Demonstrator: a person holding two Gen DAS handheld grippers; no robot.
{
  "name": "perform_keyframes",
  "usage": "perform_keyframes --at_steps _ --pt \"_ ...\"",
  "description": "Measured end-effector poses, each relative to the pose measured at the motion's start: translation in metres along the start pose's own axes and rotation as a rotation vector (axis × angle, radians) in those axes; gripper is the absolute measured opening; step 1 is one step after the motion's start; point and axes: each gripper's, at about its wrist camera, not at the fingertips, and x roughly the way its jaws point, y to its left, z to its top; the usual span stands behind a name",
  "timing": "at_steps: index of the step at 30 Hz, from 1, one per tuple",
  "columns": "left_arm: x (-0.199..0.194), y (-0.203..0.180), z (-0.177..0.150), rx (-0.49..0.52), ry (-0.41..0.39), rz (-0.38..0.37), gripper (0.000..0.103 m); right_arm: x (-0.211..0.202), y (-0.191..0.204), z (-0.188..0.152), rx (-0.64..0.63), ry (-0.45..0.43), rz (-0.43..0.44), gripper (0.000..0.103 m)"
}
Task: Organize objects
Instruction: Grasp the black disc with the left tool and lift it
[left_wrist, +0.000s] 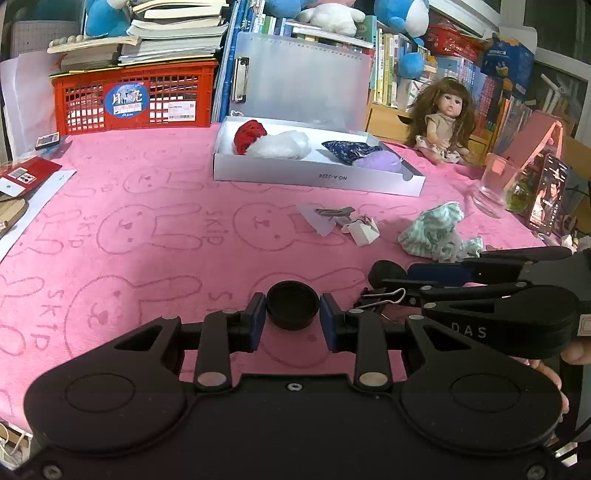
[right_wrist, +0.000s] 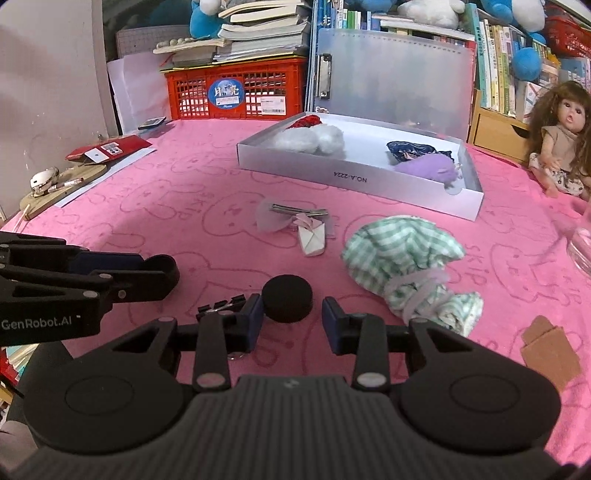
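1. The white box (left_wrist: 317, 177) is sitting on the table (left_wrist: 147, 206) well ahead of both tools.
2. The left hand-held gripper (left_wrist: 292, 319) is hovering released, fingers either side of the black cap (left_wrist: 292, 304), not touching.
3. The right hand-held gripper (right_wrist: 291, 317) is likewise spread, the same cap (right_wrist: 287, 302) lying just ahead between its fingertips.
4. The binder clip (left_wrist: 384, 297) is lying right of the left tool.

"NO.A-2224" upside down on white box (right_wrist: 354, 181) front wall, ahead of grippers. "SKIP" repeated on pink towel (left_wrist: 147, 206). "GenRobot.AI" on left gripper (right_wrist: 162, 273); "DAS" on right gripper (left_wrist: 388, 275).
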Motion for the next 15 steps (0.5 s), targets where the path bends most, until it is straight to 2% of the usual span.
perform_keyframes --at_steps 6,9,15 --pt "0.0060 -0.0002 0.0013 -0.007 0.005 0.001 0.030 0.0036 -0.0002 0.0008 0.001 -0.019 0.013 0.046" --pt "0.0072 -0.0007 0.0023 -0.005 0.006 0.000 0.030 0.0030 -0.0002 0.0005 0.001 -0.024 0.015 0.036" --pt "0.0089 -0.0018 0.0048 -0.003 0.005 -0.003 0.030 0.0000 -0.0017 0.0002 0.018 -0.036 0.017 0.036"
